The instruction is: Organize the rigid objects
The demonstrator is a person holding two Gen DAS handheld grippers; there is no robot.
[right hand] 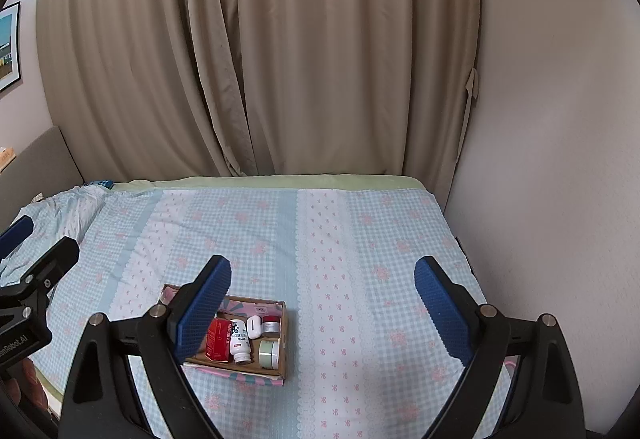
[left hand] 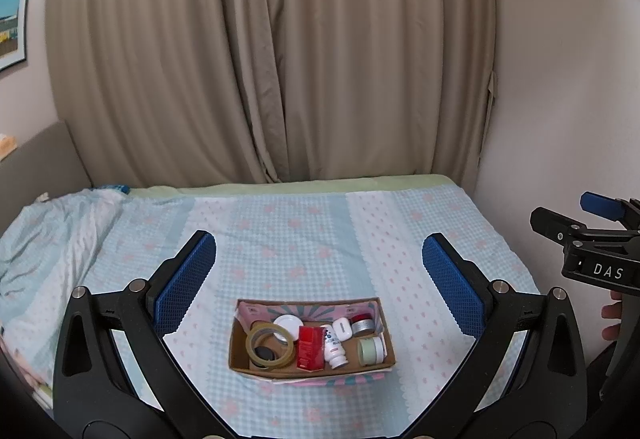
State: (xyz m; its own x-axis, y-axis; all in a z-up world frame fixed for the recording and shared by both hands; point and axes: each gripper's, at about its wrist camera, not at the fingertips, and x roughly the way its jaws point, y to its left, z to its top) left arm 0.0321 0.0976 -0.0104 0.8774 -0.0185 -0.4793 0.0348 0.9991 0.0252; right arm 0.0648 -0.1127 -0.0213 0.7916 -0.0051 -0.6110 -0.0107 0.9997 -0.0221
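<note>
Hovering: both hand-held grippers (left hand: 319, 279) (right hand: 323, 305) wide, empty.

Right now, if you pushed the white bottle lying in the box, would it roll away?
Probably only a little. The white bottle is round and lies on its side, so it could roll, but the red box sits close on one side and the green jar on the other. It looks like light, stiff plastic, likely smooth enough to slip.

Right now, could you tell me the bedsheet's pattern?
Light blue gingham bedsheet with pink flowers; right wrist view shows it best.
</note>
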